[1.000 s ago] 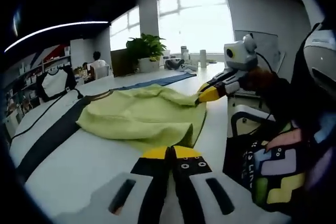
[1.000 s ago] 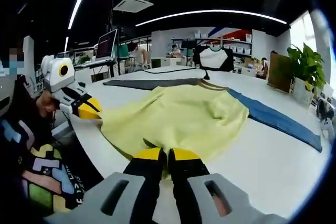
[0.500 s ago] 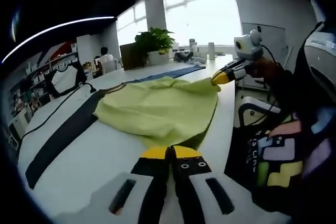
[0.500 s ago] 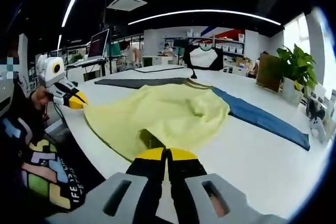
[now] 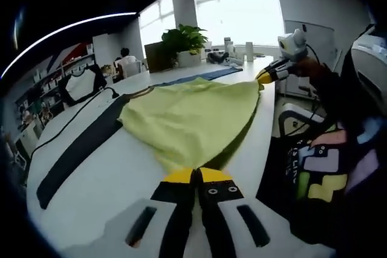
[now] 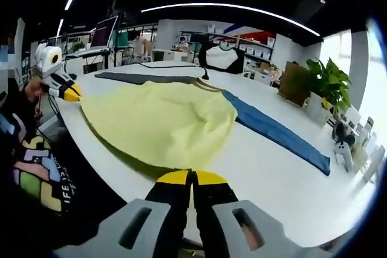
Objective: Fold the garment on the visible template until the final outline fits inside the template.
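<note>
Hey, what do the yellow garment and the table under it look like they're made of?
The yellow garment looks like thin, soft matte fabric, likely cotton-like knit: it drapes and wrinkles between the jaws. The table looks like smooth white laminate with a faint sheen; the exact material is unclear.

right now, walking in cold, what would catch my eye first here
The big yellow-green garment spread over the near side of the white table, stretched between two yellow-tipped grippers that each pinch a corner at the table's edge: the left gripper and the right gripper. Next, the long blue strip and the dark strip lying on the table beside the garment, and the leafy plant at the table's far edge.
</note>
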### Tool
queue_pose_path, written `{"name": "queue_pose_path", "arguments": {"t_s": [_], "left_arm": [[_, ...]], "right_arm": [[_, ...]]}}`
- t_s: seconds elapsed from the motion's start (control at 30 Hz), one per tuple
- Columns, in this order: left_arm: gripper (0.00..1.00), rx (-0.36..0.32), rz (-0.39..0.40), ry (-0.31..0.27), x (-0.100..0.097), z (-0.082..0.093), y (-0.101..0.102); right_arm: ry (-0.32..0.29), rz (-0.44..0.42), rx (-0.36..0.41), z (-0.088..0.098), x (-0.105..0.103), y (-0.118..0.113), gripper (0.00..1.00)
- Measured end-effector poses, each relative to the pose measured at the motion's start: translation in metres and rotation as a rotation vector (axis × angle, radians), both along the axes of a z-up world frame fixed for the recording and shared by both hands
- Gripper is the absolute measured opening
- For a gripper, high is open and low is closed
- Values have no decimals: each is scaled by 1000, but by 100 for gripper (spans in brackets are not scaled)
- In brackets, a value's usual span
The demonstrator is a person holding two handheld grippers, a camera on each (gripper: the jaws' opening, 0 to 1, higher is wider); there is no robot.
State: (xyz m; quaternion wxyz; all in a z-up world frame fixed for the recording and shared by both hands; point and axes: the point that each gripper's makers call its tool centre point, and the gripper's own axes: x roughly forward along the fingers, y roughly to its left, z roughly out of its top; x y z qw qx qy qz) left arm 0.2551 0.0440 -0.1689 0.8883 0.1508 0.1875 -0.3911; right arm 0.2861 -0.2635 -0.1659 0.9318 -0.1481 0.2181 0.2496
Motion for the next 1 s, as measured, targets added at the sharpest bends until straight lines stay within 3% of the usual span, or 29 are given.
{"name": "queue_pose_path", "arguments": {"t_s": [0.37,0.5,0.6,0.67,0.73,0.77,0.87,1.0], "left_arm": [[1,31,41,20,-4,4,9],[1,74,49,21,-8,1,11],[1,96,46,21,-10,-2,9],[1,141,54,24,-9,-8,14],[1,131,47,25,-9,-7,12],[1,115,38,31,-10,-6,10],[1,123,38,32,-10,-4,10],[1,106,31,56,-12,-6,8]], "right_arm": [[6,41,-98,-4,-6,0,0],[-36,75,-219,-2,-9,-6,0],[-37,73,-205,-1,-9,-6,0],[-48,65,-300,-3,-7,-17,0],[-44,67,-290,-4,-7,-16,0],[-30,61,-209,-3,-8,-11,0],[-26,60,-302,-6,-6,-22,0],[-13,80,-288,-9,-11,-23,0]]}}
